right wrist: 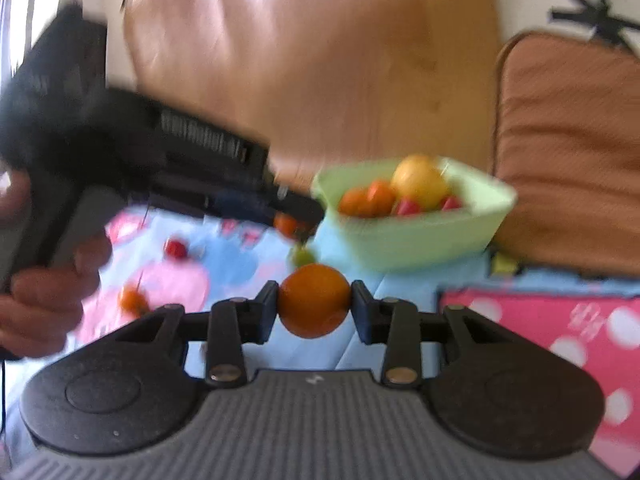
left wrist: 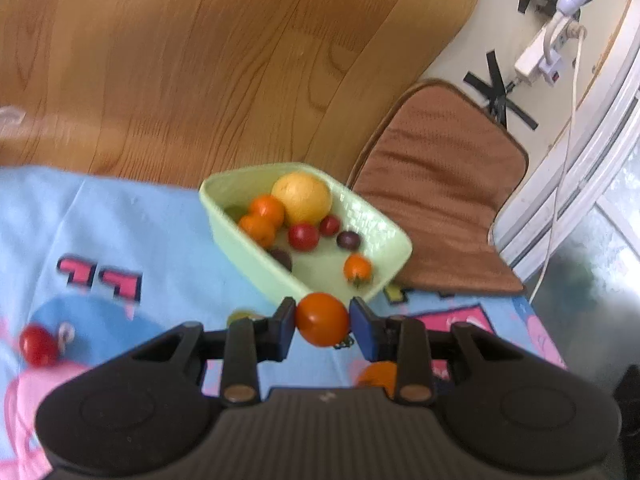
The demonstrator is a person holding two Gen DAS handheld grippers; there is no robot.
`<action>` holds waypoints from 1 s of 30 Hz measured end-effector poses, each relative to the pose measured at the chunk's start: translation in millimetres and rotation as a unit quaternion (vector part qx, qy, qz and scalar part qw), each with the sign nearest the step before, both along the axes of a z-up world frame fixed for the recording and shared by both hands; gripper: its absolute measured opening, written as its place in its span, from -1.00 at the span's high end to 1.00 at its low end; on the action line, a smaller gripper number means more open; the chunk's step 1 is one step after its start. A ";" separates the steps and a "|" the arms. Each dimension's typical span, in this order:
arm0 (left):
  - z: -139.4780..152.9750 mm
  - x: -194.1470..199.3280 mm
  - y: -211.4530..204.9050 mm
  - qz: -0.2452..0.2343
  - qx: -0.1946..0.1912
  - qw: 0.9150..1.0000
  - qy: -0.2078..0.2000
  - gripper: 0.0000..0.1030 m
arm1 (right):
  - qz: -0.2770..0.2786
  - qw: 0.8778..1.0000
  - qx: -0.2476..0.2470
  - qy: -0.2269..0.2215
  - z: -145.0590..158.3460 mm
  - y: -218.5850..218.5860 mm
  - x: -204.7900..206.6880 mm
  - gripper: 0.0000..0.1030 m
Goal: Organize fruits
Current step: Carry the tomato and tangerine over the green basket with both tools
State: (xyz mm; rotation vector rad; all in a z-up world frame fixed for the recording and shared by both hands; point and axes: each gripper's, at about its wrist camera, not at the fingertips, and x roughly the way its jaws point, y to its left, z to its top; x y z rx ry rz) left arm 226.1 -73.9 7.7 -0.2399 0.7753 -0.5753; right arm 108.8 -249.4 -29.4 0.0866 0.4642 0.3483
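Note:
A pale green basket (left wrist: 394, 232) (right wrist: 424, 236) stands on the blue patterned cloth and holds a large yellow fruit (left wrist: 302, 197), small oranges, red tomatoes and dark fruits. My left gripper (left wrist: 322, 320) is shut on an orange tomato (left wrist: 322, 319), just short of the basket's near rim. My right gripper (right wrist: 315, 301) is shut on a small orange (right wrist: 315, 300) above the cloth, in front of the basket. The left gripper also shows in the right wrist view (right wrist: 292, 222), left of the basket.
A red tomato (left wrist: 38, 346) (right wrist: 176, 248), a green fruit (right wrist: 303, 257) and an orange tomato (right wrist: 134, 300) lie on the cloth (left wrist: 120, 220). A brown cushion (left wrist: 444, 184) sits beside the basket. Wooden floor lies behind; a power strip (left wrist: 540, 52) is at far right.

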 end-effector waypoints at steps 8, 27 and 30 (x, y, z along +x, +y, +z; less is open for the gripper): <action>10.5 33.4 -20.1 0.022 -0.007 1.000 -0.018 0.42 | -0.068 0.996 -0.003 -0.056 14.4 -31.6 45.0 0.20; 3.7 23.3 -53.1 0.047 0.090 0.989 -0.110 0.42 | -0.097 0.991 0.031 -0.090 6.1 -45.8 58.2 0.19; 5.9 16.4 -51.3 0.045 0.095 0.987 -0.118 0.42 | -0.097 0.990 0.036 -0.096 7.8 -46.2 53.9 0.19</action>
